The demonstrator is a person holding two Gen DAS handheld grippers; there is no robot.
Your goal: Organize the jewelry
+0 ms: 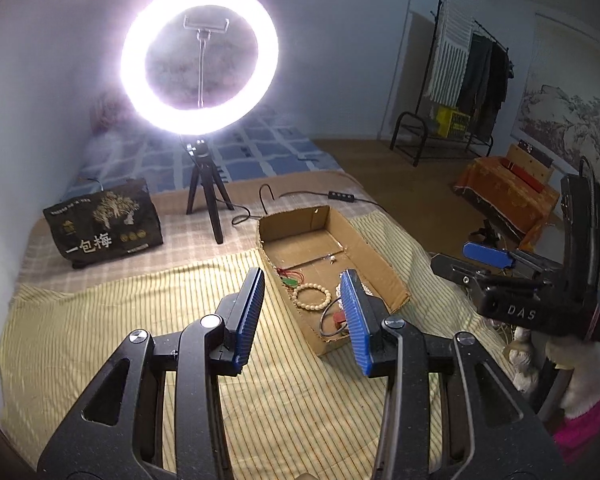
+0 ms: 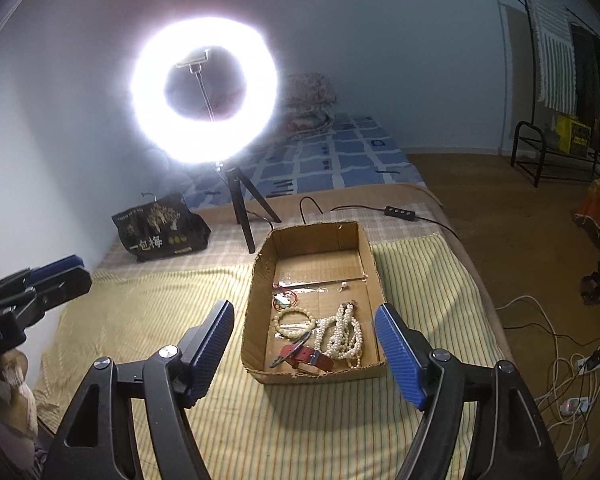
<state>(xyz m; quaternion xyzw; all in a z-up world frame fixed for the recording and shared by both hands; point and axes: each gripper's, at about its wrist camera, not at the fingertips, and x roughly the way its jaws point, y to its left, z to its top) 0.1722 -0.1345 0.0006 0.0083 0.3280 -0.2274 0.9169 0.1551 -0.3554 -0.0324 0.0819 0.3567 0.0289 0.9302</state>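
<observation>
Both grippers, left (image 1: 302,312) and right (image 2: 304,344), above the box (image 2: 260,280): fingers spread wide, holding nothing; beads (image 2: 342,334) and bracelet (image 2: 294,322) inside.

The left wrist camera sat low behind its own blue-padded fingers (image 1: 256,312), looking forward and slightly down over the striped cloth (image 1: 100,340) at the cardboard tray (image 1: 380,268), which lay close and angled off to the right. The right wrist camera looked the same general way from further right, facing the cardboard tray (image 2: 260,280) almost squarely and near. Both views shared the tray, the ring light (image 1: 199,56) behind it, the black snack bag (image 1: 104,224) and the bed beyond, and each caught the other gripper at its edge.
</observation>
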